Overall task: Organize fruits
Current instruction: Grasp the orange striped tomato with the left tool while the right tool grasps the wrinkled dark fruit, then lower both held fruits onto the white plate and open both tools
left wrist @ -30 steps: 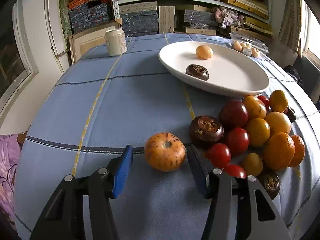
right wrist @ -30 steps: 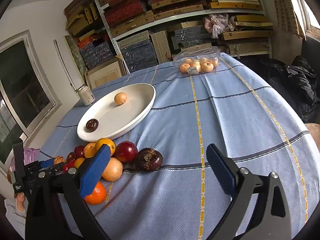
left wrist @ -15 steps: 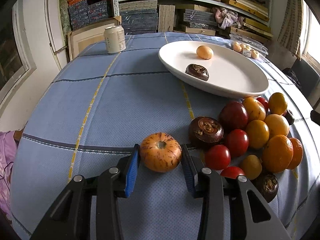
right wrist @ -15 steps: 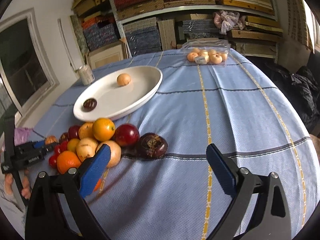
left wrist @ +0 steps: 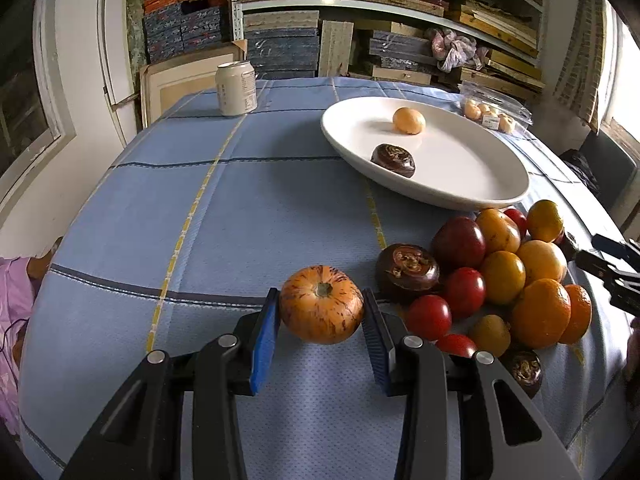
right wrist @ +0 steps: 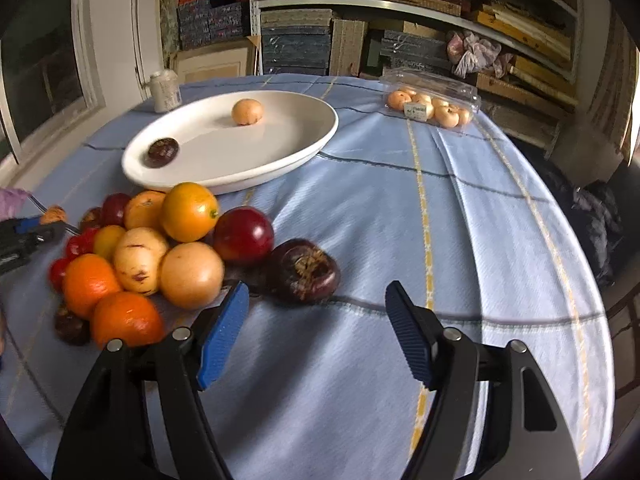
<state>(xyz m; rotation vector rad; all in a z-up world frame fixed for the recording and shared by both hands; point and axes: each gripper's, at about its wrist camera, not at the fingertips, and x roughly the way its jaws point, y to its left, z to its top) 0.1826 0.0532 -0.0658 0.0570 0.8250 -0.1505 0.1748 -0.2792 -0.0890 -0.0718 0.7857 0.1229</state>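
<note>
- Left wrist view: the left gripper (left wrist: 322, 334) has been closed since a second ago, when its blue pads stood well apart on either side of the striped orange, pumpkin-shaped fruit (left wrist: 321, 304). Both pads are now seen pressed against the fruit's flanks; the fruit is clenched.
- The clasped fruit is placed just left of the loose pile of red, yellow and orange fruits (left wrist: 492, 276) on the blue checked tablecloth (left wrist: 200, 220). Whether it has been lifted clear of the cloth cannot be told.
- Judgement: the grasp step is complete; carrying to the white oval plate (left wrist: 472, 184) is taken to be next. A dark brown flattened fruit (left wrist: 393, 159) and a pale orange round fruit (left wrist: 408, 120) are already held by the plate.
- Pose: the left gripper is pitched downward toward the cloth and has been kept in place over the last second.
- Right wrist view: the right gripper (right wrist: 316, 332) has been brought lower and nearer the pile than a second ago, and rolled. Its jaws are closing; nothing is gripped yet.
- The dark purple flattened fruit (right wrist: 304, 270) lies just beyond the fingertips, roughly centred between them, untouched.
- Judgement: this fruit is the likely target; a little more advance is needed before the pads can seat.
- A clear plastic punnet of small pale fruits (right wrist: 430, 102) and a drinks can (right wrist: 164, 90) sit far off, untouched.
</note>
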